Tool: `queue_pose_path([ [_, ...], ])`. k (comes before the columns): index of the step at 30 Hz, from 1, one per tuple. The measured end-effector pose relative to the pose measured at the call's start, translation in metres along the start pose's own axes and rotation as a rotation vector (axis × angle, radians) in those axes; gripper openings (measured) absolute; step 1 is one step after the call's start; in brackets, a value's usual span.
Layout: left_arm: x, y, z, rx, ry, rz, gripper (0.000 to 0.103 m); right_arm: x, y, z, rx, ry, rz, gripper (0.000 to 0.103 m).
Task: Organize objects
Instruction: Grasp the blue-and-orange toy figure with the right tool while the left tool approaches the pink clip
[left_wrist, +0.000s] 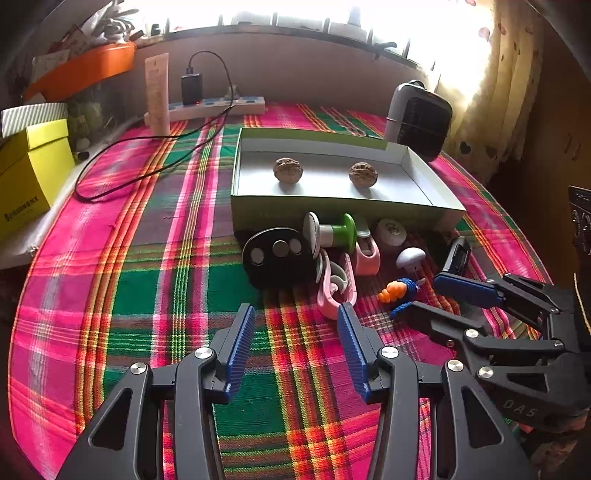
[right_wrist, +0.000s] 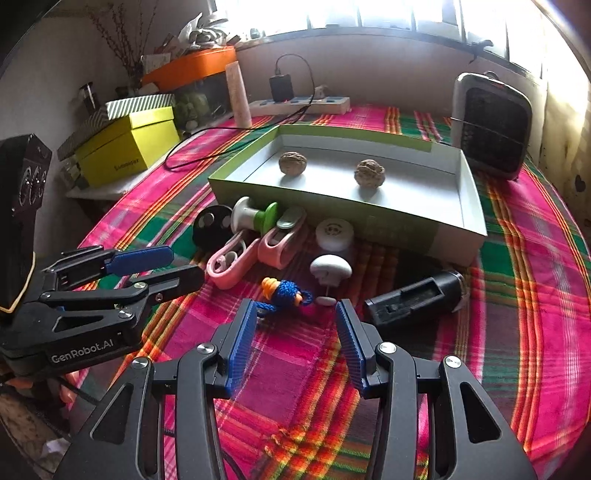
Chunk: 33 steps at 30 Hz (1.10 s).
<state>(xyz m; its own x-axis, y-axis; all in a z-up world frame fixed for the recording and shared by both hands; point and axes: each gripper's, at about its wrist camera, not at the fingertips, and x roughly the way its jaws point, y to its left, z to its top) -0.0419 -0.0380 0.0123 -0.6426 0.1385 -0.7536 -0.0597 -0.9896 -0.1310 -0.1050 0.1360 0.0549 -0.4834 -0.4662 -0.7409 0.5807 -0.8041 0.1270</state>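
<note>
Presently two walnuts (left_wrist: 288, 170) sit in the box (left_wrist: 424, 216) at centre frame; clutter below remains; both hand-held grippers (left_wrist: 295, 321) (right_wrist: 293, 317) released.

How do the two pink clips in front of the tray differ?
The near pink clip lies farther from the tray and shows a white curl inside; the far pink clip lies against the tray's front wall and carries a grey-green top piece. Both are pale pink and lie flat on the plaid cloth.
</note>
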Motion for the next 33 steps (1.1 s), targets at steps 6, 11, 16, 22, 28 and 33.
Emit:
queue_pose_path([
  [6, 0.000, 0.003, 0.001, -0.011, 0.002, -0.001, 0.045, 0.004, 0.002, 0.005, -0.019, 0.004, -0.005, 0.046],
  [11, 0.002, 0.006, 0.002, -0.019, 0.005, 0.000, 0.045, 0.004, 0.003, 0.009, -0.034, -0.003, 0.002, 0.046],
  [16, 0.003, 0.007, 0.001, -0.026, 0.009, -0.002, 0.045, 0.009, 0.007, 0.015, -0.057, -0.002, 0.031, 0.046],
  [22, 0.003, 0.011, 0.001, -0.036, 0.007, 0.004, 0.045, 0.012, 0.011, 0.018, -0.076, 0.005, 0.043, 0.046],
  [28, 0.004, 0.014, 0.002, -0.040, 0.008, 0.003, 0.045, 0.010, 0.010, 0.015, -0.060, 0.015, 0.070, 0.046],
  [33, 0.004, 0.014, 0.002, -0.040, 0.010, 0.004, 0.045, 0.012, 0.012, 0.016, -0.069, 0.014, 0.075, 0.046],
])
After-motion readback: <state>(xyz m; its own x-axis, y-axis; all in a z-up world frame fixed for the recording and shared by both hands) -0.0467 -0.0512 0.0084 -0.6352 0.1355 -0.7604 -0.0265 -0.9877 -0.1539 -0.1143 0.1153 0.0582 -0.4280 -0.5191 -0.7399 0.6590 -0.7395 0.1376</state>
